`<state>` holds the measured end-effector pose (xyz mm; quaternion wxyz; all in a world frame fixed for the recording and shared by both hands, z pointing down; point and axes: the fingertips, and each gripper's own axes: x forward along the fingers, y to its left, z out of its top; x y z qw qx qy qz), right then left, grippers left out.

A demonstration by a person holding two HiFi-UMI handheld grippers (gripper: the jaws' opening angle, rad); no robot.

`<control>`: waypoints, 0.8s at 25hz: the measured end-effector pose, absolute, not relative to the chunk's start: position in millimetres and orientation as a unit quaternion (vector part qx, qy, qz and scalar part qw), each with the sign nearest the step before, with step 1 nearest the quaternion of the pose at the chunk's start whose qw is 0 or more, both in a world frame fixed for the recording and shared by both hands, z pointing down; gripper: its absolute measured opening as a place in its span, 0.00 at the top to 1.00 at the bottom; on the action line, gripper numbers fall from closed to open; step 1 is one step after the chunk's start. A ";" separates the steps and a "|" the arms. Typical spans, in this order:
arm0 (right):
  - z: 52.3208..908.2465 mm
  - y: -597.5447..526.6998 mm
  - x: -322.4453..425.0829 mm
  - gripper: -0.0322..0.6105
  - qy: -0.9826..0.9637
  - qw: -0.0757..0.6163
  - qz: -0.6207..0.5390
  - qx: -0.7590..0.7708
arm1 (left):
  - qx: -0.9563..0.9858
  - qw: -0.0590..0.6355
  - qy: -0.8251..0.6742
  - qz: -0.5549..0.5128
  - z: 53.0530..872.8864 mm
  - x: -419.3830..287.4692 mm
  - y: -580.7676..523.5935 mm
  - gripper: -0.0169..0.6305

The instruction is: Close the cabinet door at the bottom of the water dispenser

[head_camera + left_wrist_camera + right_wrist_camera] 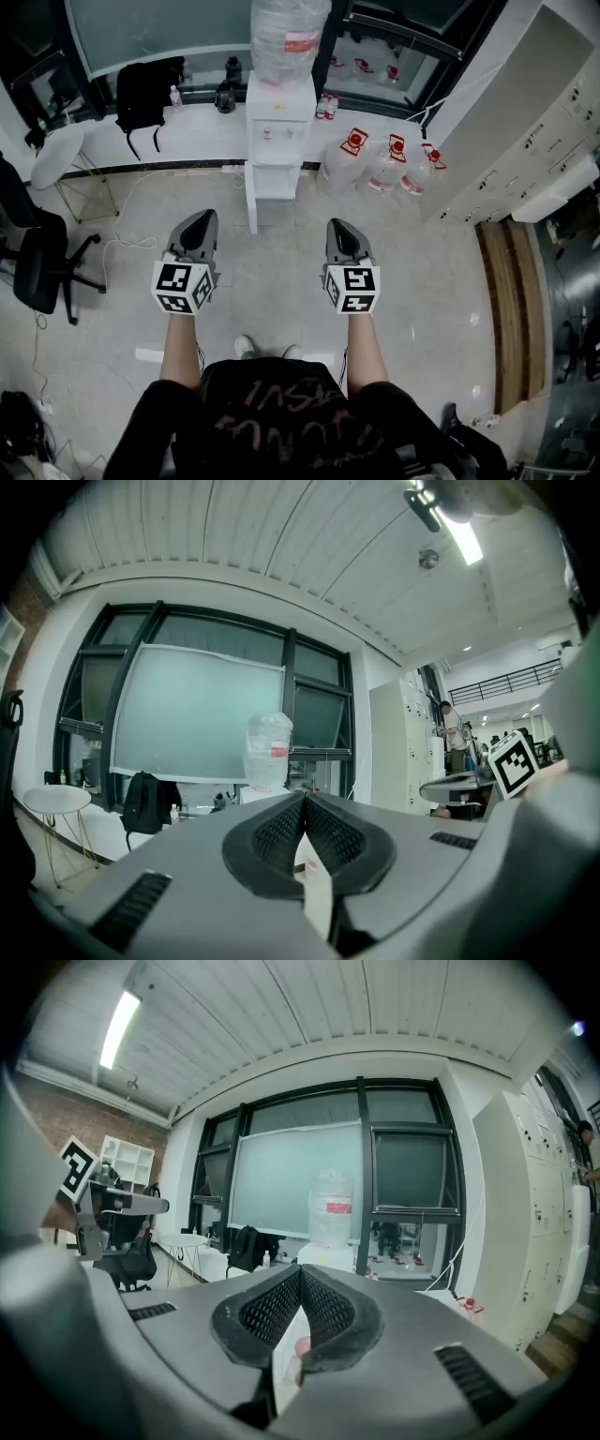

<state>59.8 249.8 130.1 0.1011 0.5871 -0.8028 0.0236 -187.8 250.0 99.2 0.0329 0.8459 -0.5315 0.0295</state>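
The white water dispenser (279,122) stands against the window ledge with a clear bottle (289,37) on top. Its bottom cabinet door (251,204) hangs open, swung out to the left of the cabinet opening (277,180). My left gripper (200,225) and right gripper (340,232) are held side by side over the floor, some way short of the dispenser. Both are shut with nothing between the pads. The bottle shows above the jaws in the left gripper view (269,747) and in the right gripper view (335,1208).
Several water jugs (380,164) sit on the floor right of the dispenser. A black backpack (148,89) lies on the ledge. A round white table (58,155) and office chair (42,267) stand left; white lockers (525,141) right. A person (453,728) stands far off.
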 end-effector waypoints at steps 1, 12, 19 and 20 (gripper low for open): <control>130.4 248.4 59.0 0.93 -0.803 0.101 0.024 0.586 | 0.846 0.033 -0.531 0.029 99.2 -188.1 248.8 0.95; 133.0 242.6 55.6 0.93 -0.799 0.103 0.016 0.593 | 0.851 0.037 -0.523 0.037 109.3 -191.0 242.7 0.95; 138.8 240.5 43.5 0.93 -0.794 0.115 0.014 0.597 | 0.858 0.041 -0.511 0.037 114.4 -202.1 233.6 0.95; 140.4 240.5 41.5 0.93 -0.792 0.118 0.013 0.599 | 0.859 0.043 -0.509 0.037 116.1 -204.2 232.2 0.95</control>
